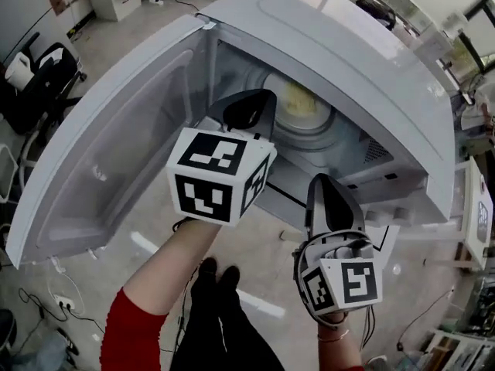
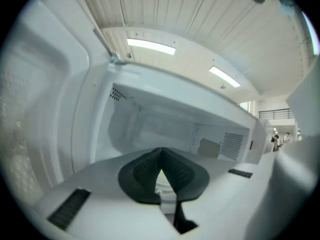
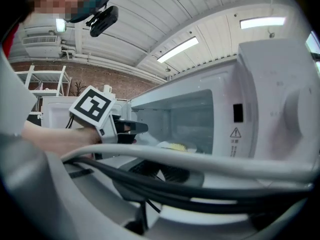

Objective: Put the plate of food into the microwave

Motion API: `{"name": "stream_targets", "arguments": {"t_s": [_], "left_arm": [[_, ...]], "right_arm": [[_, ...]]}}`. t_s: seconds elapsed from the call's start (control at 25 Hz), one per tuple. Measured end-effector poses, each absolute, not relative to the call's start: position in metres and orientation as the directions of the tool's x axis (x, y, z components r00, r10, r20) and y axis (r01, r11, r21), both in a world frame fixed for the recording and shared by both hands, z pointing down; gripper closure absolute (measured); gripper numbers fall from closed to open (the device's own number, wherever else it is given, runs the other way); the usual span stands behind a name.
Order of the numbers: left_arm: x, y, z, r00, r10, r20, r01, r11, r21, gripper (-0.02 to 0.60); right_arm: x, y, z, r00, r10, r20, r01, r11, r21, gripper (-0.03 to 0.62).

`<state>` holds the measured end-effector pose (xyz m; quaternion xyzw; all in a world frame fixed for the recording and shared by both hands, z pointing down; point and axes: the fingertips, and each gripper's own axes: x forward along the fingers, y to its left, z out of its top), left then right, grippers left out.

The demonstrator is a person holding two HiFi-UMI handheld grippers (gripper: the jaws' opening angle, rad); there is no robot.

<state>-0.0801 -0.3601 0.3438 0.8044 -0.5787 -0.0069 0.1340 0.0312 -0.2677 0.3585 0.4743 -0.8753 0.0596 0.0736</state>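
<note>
A white microwave (image 1: 332, 45) stands with its door (image 1: 100, 153) swung wide to the left. The plate of yellow food (image 1: 298, 103) rests on the turntable deep inside the cavity; it also shows in the right gripper view, plate (image 3: 175, 146). My left gripper (image 1: 254, 103) reaches into the opening just left of the plate, jaws shut with nothing held. In its own view the left gripper (image 2: 161, 156) has its pads tip to tip in front of the bare cavity wall. My right gripper (image 1: 326, 185) hangs below the microwave's front edge, shut and empty, apart from the plate.
The microwave's control panel (image 3: 260, 114) with a knob (image 3: 300, 104) is on the right of the opening. A cable (image 3: 190, 156) crosses the right gripper view. A black chair (image 1: 39, 76) and floor cables (image 1: 46, 300) lie to the left, a white table (image 1: 476, 215) to the right.
</note>
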Motion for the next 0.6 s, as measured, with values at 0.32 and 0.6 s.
{"name": "stream_targets", "arguments": {"t_s": [0.32,0.6], "left_arm": [[-0.047,-0.281,0.319,0.479,-0.875,0.068,-0.864,-0.457,0.210,0.574],[-0.025,-0.227,0.290,0.500,-0.864,0.064,-0.859,-0.484,0.168,0.574]], "right_arm": [[0.052,-0.234,0.337,-0.557,-0.812,0.175,-0.830,0.543,-0.127,0.580],[0.108,-0.191,0.306,-0.553,-0.816,0.168,-0.831,0.525,-0.184,0.580]]}}
